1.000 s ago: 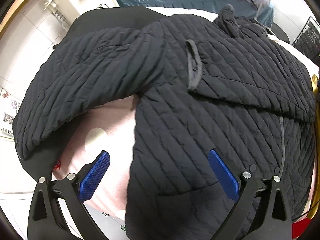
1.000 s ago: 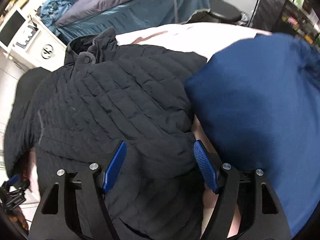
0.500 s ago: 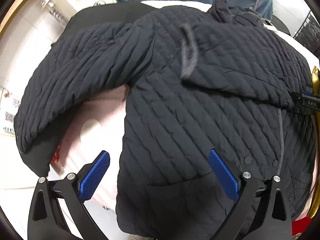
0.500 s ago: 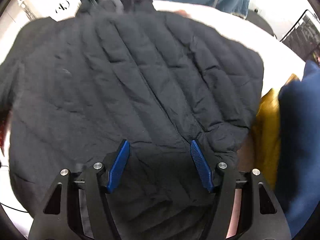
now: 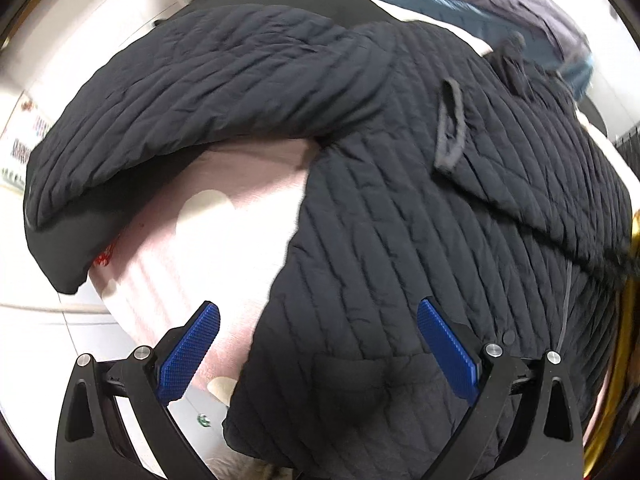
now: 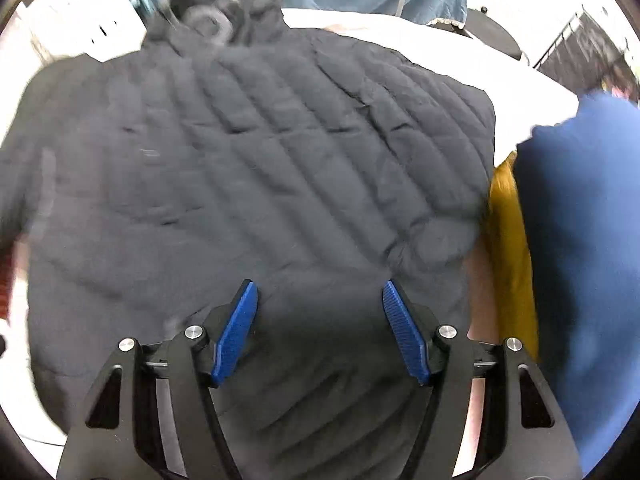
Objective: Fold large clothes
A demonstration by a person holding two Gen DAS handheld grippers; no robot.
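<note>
Black quilted jacket (image 5: 400,208): padded, stitched in slanting channels, matte, lightly creased. Spread flat across a pink cover (image 5: 224,248) printed with pale hearts. Collar (image 6: 208,24) at the far end, bunched, with a grey loop. Left sleeve (image 5: 192,104) stretched outward and draping over the cover's edge; grey-edged cuff (image 5: 450,128) of the other sleeve folded in over the chest. Snap button and zip line near the hem.

Left tongs (image 5: 318,354): spread wide above the jacket's hem edge, nothing pinched.

Right tongs (image 6: 316,332): spread above the lower body panel, nothing pinched.

Beside the jacket, right: mustard garment (image 6: 510,240), then blue garment (image 6: 580,260).
</note>
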